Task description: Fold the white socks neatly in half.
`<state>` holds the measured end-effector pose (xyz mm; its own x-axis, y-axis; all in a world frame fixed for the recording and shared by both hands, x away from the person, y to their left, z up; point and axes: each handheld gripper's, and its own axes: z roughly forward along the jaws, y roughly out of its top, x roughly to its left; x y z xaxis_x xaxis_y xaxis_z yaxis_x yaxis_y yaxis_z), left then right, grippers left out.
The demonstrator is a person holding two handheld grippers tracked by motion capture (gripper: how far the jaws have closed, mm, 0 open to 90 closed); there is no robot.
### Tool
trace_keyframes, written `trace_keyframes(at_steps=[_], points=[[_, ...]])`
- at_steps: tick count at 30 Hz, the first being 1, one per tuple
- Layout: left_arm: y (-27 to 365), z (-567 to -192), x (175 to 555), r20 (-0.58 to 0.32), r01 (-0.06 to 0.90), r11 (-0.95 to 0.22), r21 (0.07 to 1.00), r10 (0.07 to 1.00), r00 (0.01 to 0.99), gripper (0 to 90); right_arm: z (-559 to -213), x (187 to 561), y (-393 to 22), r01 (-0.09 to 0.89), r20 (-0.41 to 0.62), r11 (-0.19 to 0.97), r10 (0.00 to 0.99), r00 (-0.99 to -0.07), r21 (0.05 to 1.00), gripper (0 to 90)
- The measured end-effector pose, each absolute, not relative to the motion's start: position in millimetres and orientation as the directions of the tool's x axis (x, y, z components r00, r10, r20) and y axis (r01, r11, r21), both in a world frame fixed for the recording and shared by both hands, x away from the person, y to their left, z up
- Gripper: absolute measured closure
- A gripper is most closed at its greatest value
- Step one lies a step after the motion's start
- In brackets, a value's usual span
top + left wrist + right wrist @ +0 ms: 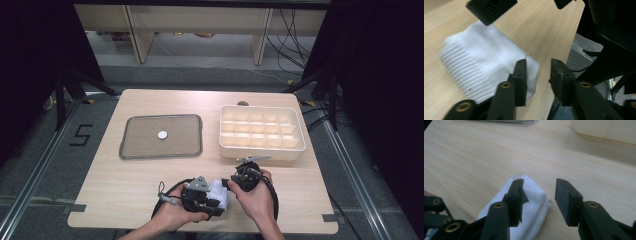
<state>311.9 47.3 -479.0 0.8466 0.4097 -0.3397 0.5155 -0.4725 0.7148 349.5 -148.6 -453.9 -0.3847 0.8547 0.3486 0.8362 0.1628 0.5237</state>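
Here, from the high view, a folded white ribbed cloth (220, 192) lies at the near edge of the pale wooden bench (150, 175), between the left hand-held gripper (212, 204) and the right hand-held gripper (229, 184). In the left gripper view, its jaws stand apart, gripping nothing. The right gripper view shows the same. The fold looks just released; next likely comes regrasping.

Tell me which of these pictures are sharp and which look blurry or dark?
High view: evenly lit table, sharp, dark at both sides. Left gripper view: the white folded cloth is smeared soft, the near jaws crisper. Right gripper view: wood grain fairly clear, the tray edge at the top blurred.
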Motion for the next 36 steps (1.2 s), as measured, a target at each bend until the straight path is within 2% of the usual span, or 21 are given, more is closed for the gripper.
trace_keyframes(at_steps=[1,2,3,4,8,10,17,26,28,34,36], points=[[47.3,-479.0,311.9,-0.340,0.516,-0.473,0.715,0.410,0.847,58.5,-453.9,349.5,-148.6,0.836,0.349,0.163,0.855,-0.385,0.524,55.6],[49.3,-476.3,311.1,-0.323,0.497,-0.475,0.726,0.402,0.857,56.0,-456.5,352.5,-151.5,0.821,0.313,0.211,0.851,-0.421,0.530,51.5],[49.3,-476.3,311.1,-0.323,0.497,-0.475,0.726,0.402,0.857,54.3,-456.5,352.5,-151.5,0.821,0.313,0.211,0.851,-0.421,0.530,51.5],[51.8,-472.4,309.3,-0.316,0.491,-0.472,0.732,0.403,0.859,52.5,-457.3,352.3,-152.5,0.814,0.308,0.216,0.849,-0.430,0.540,46.3],[57.1,-465.8,306.0,-0.322,0.505,-0.445,0.740,0.425,0.846,48.2,-455.2,350.9,-152.2,0.795,0.283,0.229,0.850,-0.445,0.562,39.3],[61.3,-463.2,307.0,-0.297,0.482,-0.457,0.747,0.420,0.858,45.5,-451.0,350.2,-152.4,0.793,0.285,0.240,0.843,-0.457,0.560,35.2],[79.1,-457.5,311.6,-0.263,0.477,-0.449,0.756,0.459,0.849,37.7,-450.6,353.3,-152.4,0.807,0.305,0.244,0.836,-0.456,0.538,32.5],[99.6,-457.4,323.5,-0.265,0.499,-0.369,0.784,0.528,0.807,36.3,-451.0,355.1,-153.6,0.806,0.302,0.238,0.839,-0.452,0.542,33.8],[105.5,-458.2,326.0,-0.256,0.498,-0.374,0.782,0.536,0.804,36.3,-451.8,356.1,-155.5,0.825,0.315,0.239,0.842,-0.439,0.511,36.0],[107.9,-461.2,327.6,-0.264,0.514,-0.367,0.776,0.551,0.792,36.3,-453.8,356.0,-152.9,0.835,0.299,0.229,0.859,-0.415,0.500,38.1],[108.0,-462.8,328.3,-0.272,0.515,-0.362,0.777,0.545,0.793,36.3,-453.2,356.3,-155.0,0.823,0.295,0.248,0.849,-0.439,0.512,38.7]])
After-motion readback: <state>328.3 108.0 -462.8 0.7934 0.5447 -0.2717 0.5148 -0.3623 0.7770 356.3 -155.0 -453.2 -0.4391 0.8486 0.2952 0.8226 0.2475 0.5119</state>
